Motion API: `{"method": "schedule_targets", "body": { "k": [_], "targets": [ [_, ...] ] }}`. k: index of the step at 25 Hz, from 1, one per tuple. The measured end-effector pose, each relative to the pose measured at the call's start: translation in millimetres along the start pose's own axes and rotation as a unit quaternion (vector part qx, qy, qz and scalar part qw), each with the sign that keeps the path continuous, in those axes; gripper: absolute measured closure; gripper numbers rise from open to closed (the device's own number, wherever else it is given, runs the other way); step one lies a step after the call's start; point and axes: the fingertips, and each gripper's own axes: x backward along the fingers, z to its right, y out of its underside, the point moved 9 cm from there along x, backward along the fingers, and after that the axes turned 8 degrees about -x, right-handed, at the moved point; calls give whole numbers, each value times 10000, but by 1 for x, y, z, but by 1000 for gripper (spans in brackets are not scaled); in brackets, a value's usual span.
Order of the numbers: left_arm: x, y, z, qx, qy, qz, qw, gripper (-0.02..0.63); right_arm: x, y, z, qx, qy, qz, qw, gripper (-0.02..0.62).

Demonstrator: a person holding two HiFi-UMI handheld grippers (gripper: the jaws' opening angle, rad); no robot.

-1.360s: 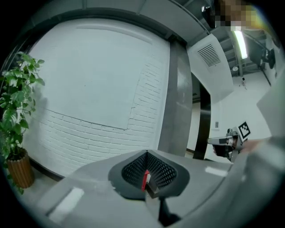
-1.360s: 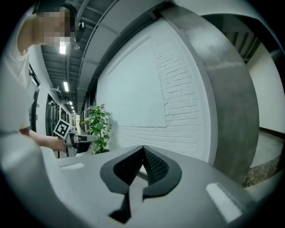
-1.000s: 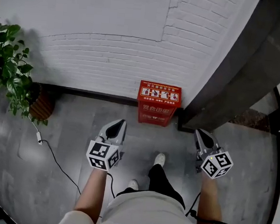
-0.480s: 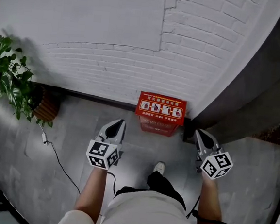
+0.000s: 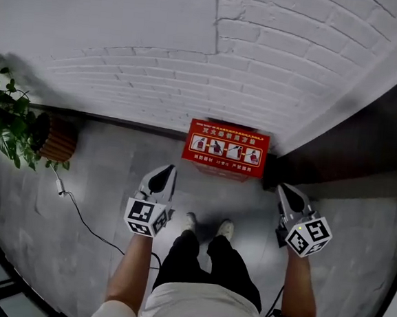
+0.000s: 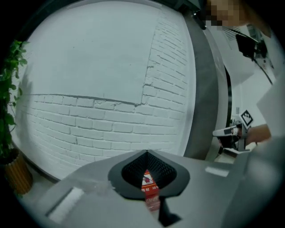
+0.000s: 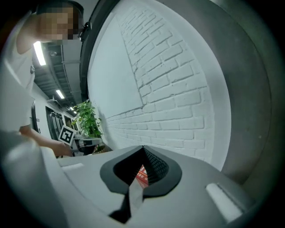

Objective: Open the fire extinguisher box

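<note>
A red fire extinguisher box (image 5: 225, 150) with picture labels on its lid stands on the grey floor against the white brick wall (image 5: 158, 68). Both grippers hang short of it, at the person's sides. My left gripper (image 5: 166, 169) is shut and empty, to the box's lower left. My right gripper (image 5: 283, 189) is shut too, to the box's lower right. In the left gripper view a sliver of the red box (image 6: 148, 183) shows through the slot between the jaws. The right gripper view shows a small red patch of the box (image 7: 141, 173) the same way.
A potted plant (image 5: 8, 127) in a brown pot stands at the left by the wall. A black cable (image 5: 86, 220) trails over the floor from it. A dark pillar (image 5: 367, 128) rises right of the box. The person's feet (image 5: 208, 225) stand just before the box.
The person has stepped toward the wall: the red box now lies closer and is seen more from above, and the plant has slid left. Both grippers kept their pose and stayed shut.
</note>
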Motion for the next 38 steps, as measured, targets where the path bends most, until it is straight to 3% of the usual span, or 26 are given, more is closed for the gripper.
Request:
{"method": "schedule_targets", "body": {
  "k": [5, 8, 13, 17, 23, 25, 27, 28, 32, 38],
  "targets": [
    [-54, 69, -12, -252, 122, -200, 9994, 600, -33, 51, 26, -186, 288, -175, 9993, 589],
    [-73, 103, -23, -194, 205, -331, 9991, 600, -55, 81, 41, -310, 489, -183, 9982, 589],
    [-95, 132, -42, -184, 248, -465, 9984, 600, -88, 112, 55, -107, 593, -85, 9981, 589],
    [-110, 172, -55, -450, 374, -529, 9969, 600, -106, 141, 66, -76, 672, -58, 9977, 589],
    [-142, 235, -66, -568, 410, -843, 9940, 600, -129, 190, 64, -90, 668, -604, 9959, 589],
    [-148, 245, -67, -516, 466, -893, 9936, 593, -132, 198, 61, -122, 606, -736, 9954, 589],
    [-150, 249, -67, -402, 617, -904, 9932, 409, -131, 200, 58, -199, 593, -781, 9950, 589],
    [-150, 251, -68, -380, 678, -920, 9927, 385, -130, 200, 58, -235, 599, -793, 9948, 589],
    [-153, 255, -73, -515, 866, -985, 9900, 395, -133, 201, 56, -254, 579, -868, 9942, 589],
    [-165, 252, -72, -747, 1126, -978, 9860, 492, -136, 207, 54, -315, 566, -917, 9937, 589]
  ]
}}
